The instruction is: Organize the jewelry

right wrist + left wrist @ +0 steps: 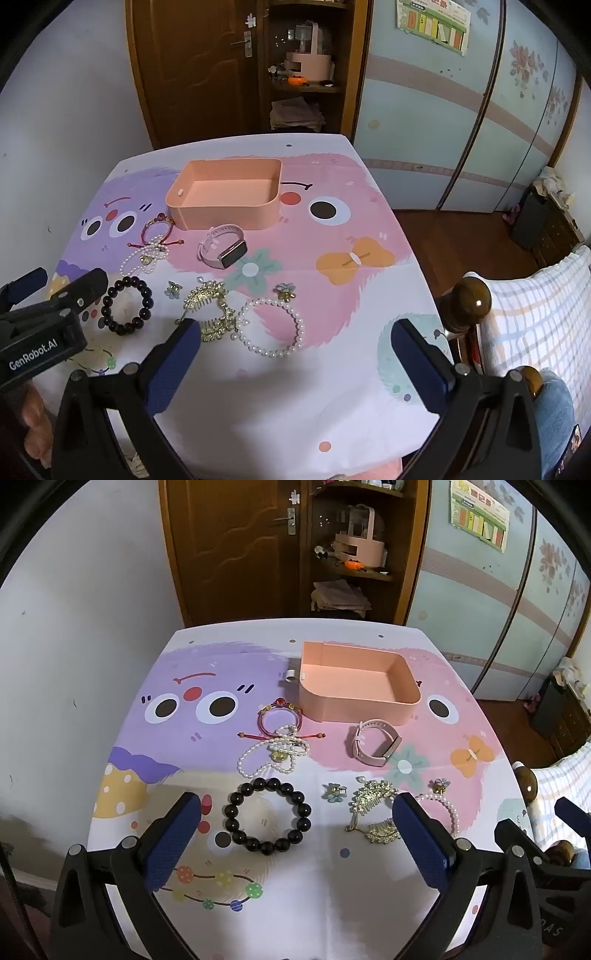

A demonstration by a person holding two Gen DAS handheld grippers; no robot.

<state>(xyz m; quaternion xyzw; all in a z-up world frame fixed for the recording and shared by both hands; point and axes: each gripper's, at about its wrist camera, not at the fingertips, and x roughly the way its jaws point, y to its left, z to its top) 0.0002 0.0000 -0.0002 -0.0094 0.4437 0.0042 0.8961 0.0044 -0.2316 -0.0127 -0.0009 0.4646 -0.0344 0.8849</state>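
An empty pink tray (410, 692) (221, 218) stands at the back of the table. In front of it lie a red cord bracelet (279, 716), a pearl necklace (273, 755), a pink watch (373, 744) (221, 251), a dark bead bracelet (267, 819) (127, 306), a small blue flower earring (332, 792), gold hair combs (375, 812) (210, 310) and a pearl bracelet (271, 326) with a flower charm. My left gripper (295, 845) is open, above the near table, behind the dark bracelet. My right gripper (295, 369) is open, behind the pearl bracelet.
The table has a cartoon-print cloth (207, 701). A wooden door and shelf (347, 554) stand behind, a wardrobe (461, 110) to the right. A wooden chair post (471, 299) with a checked cloth stands by the table's right edge.
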